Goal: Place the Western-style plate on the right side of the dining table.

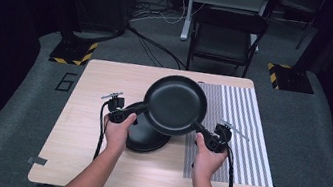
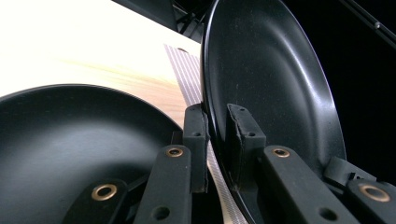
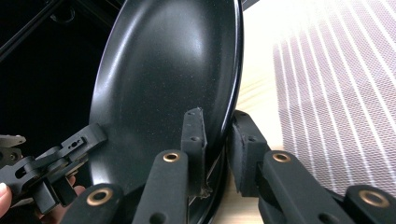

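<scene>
I hold one black pan clear of the table, between both grippers. My left gripper is closed on the pan's rim, one jaw inside the bowl and one against the outside; my right gripper is clamped on the opposite rim in the same way. The pan is empty, and its dark interior shows a faint speckle and soft reflections in the right gripper view. A second black pan sits on the table below and to the left of the lifted one, partly hidden under it; its bowl is also empty in the left gripper view. My left hand and right hand grip the tool bodies, with a cable trailing from each. The table is light wood, with a striped grey-and-white mat over its right part; the lifted pan overlaps the mat's left edge. Beyond the table stand a dark folding chair on grey carpet, loose cables on the floor, and two stand bases marked in yellow and black.
</scene>
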Demonstrator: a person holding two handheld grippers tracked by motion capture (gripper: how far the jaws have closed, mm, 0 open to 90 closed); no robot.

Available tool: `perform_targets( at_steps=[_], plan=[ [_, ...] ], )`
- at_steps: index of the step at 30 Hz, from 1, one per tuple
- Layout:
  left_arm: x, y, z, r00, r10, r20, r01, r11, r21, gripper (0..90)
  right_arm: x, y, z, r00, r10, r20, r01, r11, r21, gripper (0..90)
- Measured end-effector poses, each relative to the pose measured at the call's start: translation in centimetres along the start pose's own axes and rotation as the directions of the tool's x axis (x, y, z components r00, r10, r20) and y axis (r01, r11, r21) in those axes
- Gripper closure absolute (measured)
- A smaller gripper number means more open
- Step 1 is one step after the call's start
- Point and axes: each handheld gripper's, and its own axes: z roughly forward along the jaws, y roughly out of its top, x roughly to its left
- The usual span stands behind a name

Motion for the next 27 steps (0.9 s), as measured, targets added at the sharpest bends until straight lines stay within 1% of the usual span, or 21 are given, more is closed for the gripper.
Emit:
perform_targets(
  at_steps=[1, 9, 11, 12, 18, 19, 22, 26, 27],
  plan=[
    [0.0, 0.0, 0.0, 1.0, 0.0, 0.0, 0.0, 1.0, 0.0, 78.7, 0.0, 0.0, 0.0, 1.0, 0.0, 0.0, 0.0, 1.0, 0.0, 77.2],
    [-1.3, -0.4, 1.6, 0.9995, 0.009, 0.03, -0.009, 0.9998, 0.02, 78.9, -1.1, 0.4, -1.6, 0.9995, 0.024, 0.02, -0.023, 1.0, -0.021, 77.2],
    [-1.4, -0.4, 1.7, 0.9994, 0.011, 0.033, -0.012, 0.9997, 0.023, 78.8, -1.2, 0.4, -1.8, 0.9996, 0.017, 0.024, -0.016, 0.999, -0.028, 77.2],
    [-1.7, -0.5, 2.0, 0.9992, 0.013, 0.037, -0.014, 0.9996, 0.024, 78.8, -1.4, 0.5, -2.1, 0.9993, 0.024, 0.029, -0.023, 0.999, -0.031, 77.3],
    [-2.4, -0.6, 2.8, 0.9984, 0.02, 0.052, -0.022, 0.9991, 0.036, 78.8, -1.8, 0.6, -2.9, 0.9988, 0.026, 0.041, -0.024, 0.999, -0.047, 77.2],
    [-2.7, -0.6, 3.0, 0.9981, 0.024, 0.056, -0.026, 0.9989, 0.038, 78.9, -2.0, 0.7, -3.3, 0.9985, 0.033, 0.044, -0.031, 0.998, -0.056, 77.2],
    [-3.1, -0.6, 3.3, 0.9977, 0.027, 0.062, -0.03, 0.9986, 0.043, 78.8, -2.2, 0.8, -3.6, 0.9982, 0.034, 0.049, -0.031, 0.998, -0.059, 77.2],
    [-3.7, -0.7, 4.0, 0.9964, 0.033, 0.078, -0.037, 0.9981, 0.05, 79.0, -2.7, 1.0, -4.5, 0.9977, 0.036, 0.057, -0.031, 0.996, -0.081, 77.2],
    [-3.7, -0.7, 4.0, 0.9964, 0.033, 0.078, -0.037, 0.9981, 0.05, 78.9, -2.7, 1.0, -4.5, 0.9977, 0.036, 0.057, -0.031, 0.996, -0.081, 77.2]
  ],
)
